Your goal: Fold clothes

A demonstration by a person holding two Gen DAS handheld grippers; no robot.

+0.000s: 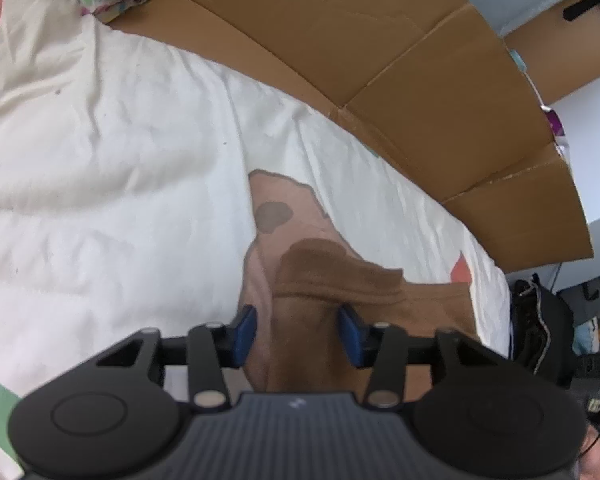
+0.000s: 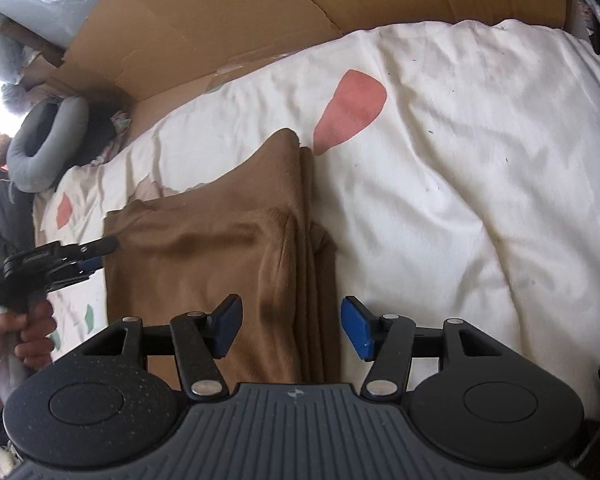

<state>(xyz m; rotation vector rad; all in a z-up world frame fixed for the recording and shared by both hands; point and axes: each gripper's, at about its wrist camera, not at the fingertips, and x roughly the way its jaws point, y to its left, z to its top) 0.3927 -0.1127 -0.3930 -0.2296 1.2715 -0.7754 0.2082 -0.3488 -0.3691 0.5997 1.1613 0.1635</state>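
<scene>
My left tool and right tool both hang open, holding nothing, over the brown cloth lying folded on the bed.

Left wrist view: you'll find no readable text; only a small pale emblem, too small to make out, on the ribbed gripper body.
Right wrist view: same small emblem on the ribbed gripper body, not legible to you.
Cardboard: no print you can read.
Quilt: coloured patches only, no lettering.
</scene>
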